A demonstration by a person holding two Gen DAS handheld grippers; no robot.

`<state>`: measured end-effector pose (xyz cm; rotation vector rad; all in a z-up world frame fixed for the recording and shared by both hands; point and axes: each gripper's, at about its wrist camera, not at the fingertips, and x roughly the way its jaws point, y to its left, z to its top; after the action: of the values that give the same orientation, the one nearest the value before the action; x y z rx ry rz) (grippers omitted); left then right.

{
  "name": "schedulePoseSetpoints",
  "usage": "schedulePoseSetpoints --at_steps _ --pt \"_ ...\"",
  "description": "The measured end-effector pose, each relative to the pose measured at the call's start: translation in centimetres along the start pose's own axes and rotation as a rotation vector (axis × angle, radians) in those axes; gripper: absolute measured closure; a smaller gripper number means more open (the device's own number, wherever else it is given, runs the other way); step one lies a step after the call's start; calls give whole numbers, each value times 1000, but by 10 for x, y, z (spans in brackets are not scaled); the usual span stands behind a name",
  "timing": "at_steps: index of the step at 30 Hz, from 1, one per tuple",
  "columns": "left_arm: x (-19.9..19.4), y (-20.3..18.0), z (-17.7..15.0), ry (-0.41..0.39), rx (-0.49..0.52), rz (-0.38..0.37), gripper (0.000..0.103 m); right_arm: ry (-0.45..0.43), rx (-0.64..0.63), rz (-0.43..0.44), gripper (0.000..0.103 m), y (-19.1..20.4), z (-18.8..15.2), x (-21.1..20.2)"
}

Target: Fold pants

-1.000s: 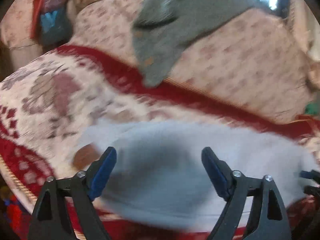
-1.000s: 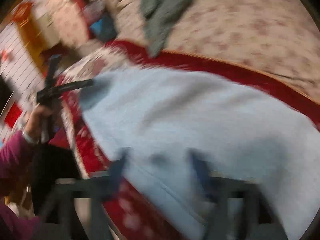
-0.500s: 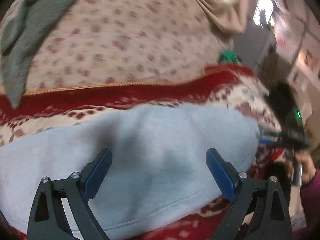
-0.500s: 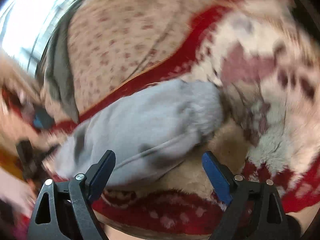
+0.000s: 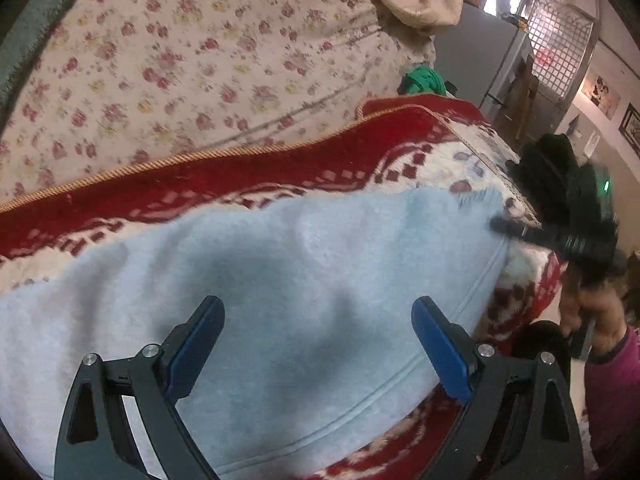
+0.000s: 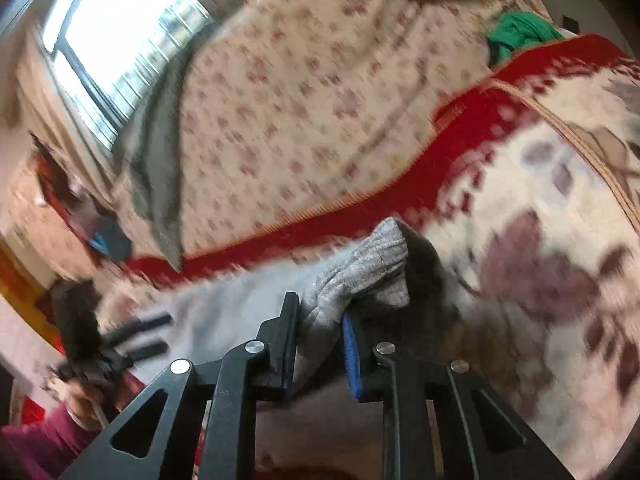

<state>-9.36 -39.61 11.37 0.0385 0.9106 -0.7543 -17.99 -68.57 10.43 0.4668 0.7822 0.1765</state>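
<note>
Light blue fleece pants [image 5: 280,280] lie flat across the red and white patterned blanket [image 5: 240,168]. My left gripper [image 5: 318,336] hovers open over the pants, empty. In the right wrist view my right gripper [image 6: 320,320] is shut on the ribbed cuff end of the pants [image 6: 368,268], lifting it slightly. The right gripper also shows at the right edge of the left wrist view [image 5: 516,230], at the pants' end. The left gripper shows at the far left of the right wrist view [image 6: 140,336].
A floral bedsheet [image 5: 180,60] covers the bed behind the blanket. A grey-green garment [image 6: 160,160] lies on it near the window. A green cloth bundle [image 5: 424,80] sits at the blanket's far corner. The bed edge runs along the near side.
My right gripper has closed on the cuff end of the pants; it was open half a second ago. My left gripper stays open over the pants.
</note>
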Motion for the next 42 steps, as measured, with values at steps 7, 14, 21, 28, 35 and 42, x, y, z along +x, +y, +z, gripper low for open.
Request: schedulePoseSetpoints --at_steps 7,14,21,28,35,42 --pt "45 -6 -37 153 38 -12 9 144 24 -111 77 -29 -36 2" --pt "18 8 -2 68 71 -10 9 -64 -224 -283 30 29 19 -42" --pt "32 61 70 7 10 120 9 50 -302 -42 27 56 30 68" --pt "82 96 87 191 -16 54 9 247 -336 -5 42 34 -32 102" --pt "107 77 70 354 105 -89 9 204 -283 56 41 24 -50 78" --pt "131 69 74 409 107 -163 30 196 -285 59 41 29 -48 81"
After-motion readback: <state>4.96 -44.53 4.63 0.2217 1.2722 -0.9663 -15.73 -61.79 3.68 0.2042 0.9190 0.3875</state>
